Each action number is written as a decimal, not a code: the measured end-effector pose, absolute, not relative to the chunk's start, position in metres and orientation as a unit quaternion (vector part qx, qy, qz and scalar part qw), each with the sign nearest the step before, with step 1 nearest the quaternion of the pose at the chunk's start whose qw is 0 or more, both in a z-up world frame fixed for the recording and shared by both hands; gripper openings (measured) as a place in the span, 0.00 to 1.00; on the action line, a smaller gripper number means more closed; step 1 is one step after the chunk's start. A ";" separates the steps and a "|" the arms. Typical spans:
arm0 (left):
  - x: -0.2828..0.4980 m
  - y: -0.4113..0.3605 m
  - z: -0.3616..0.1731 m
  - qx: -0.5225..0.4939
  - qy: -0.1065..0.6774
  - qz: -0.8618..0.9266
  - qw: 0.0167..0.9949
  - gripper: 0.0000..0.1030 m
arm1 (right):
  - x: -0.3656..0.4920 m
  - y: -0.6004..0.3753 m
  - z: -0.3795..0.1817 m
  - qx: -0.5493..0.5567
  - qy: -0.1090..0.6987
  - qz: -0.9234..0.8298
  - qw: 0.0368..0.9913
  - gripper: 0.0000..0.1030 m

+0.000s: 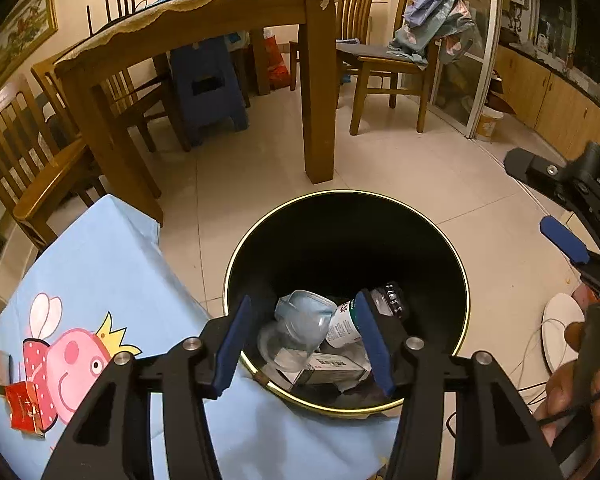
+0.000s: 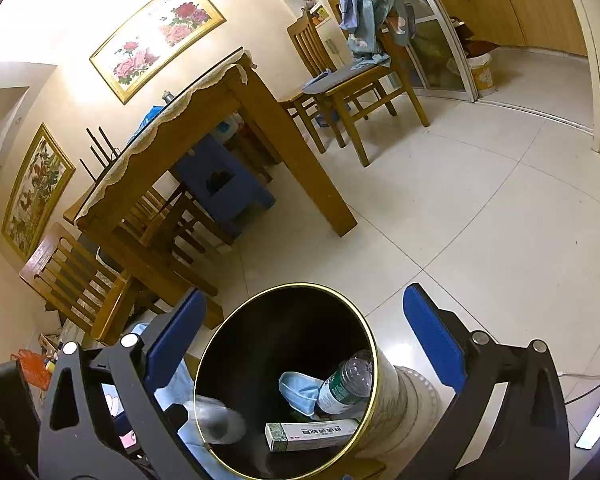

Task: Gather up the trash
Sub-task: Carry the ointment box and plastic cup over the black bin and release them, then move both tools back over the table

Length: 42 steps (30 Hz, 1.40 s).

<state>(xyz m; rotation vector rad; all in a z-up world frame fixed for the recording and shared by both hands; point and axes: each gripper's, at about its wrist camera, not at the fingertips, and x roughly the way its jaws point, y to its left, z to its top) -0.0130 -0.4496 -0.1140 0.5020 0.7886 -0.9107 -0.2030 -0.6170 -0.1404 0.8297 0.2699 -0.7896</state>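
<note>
A black trash bin with a gold rim (image 1: 432, 224) (image 2: 374, 356) stands on the floor. Inside lie a blue face mask (image 1: 304, 308) (image 2: 300, 390), a plastic bottle (image 1: 346, 324) (image 2: 346, 384), a clear plastic cup (image 1: 288, 346) (image 2: 218, 420) and a small box (image 1: 332, 368) (image 2: 312, 434). My left gripper (image 1: 304, 346) is open and empty just above the bin's near rim. My right gripper (image 2: 300, 352) is open and empty above the bin; it also shows at the right in the left wrist view (image 1: 540, 196). A red packet (image 1: 26, 410) lies on the blue cartoon cloth (image 1: 112, 276).
A wooden dining table (image 1: 204, 12) (image 2: 204, 120) with chairs and a blue stool (image 1: 208, 84) (image 2: 220, 180) stands behind the bin. A chair with clothes (image 1: 412, 48) (image 2: 364, 40) is farther back. A white round object (image 1: 560, 332) and cables lie on the floor at right.
</note>
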 end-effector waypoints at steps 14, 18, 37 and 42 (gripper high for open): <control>-0.015 -0.395 -0.090 0.216 0.348 -0.405 0.817 0.68 | -0.154 -0.586 -0.135 0.311 0.197 -0.365 0.855 0.95; -0.006 -0.350 -0.092 0.197 0.362 -0.390 0.823 0.75 | -0.119 -0.562 -0.134 0.254 0.244 -0.333 0.875 0.95; 0.065 -0.039 -0.110 0.089 0.390 -0.190 0.896 0.81 | 0.042 -0.299 -0.147 0.015 0.397 0.092 0.913 0.95; 0.072 0.011 -0.104 0.072 0.370 -0.167 0.911 0.89 | 0.108 -0.243 -0.137 -0.044 0.429 0.147 0.890 0.95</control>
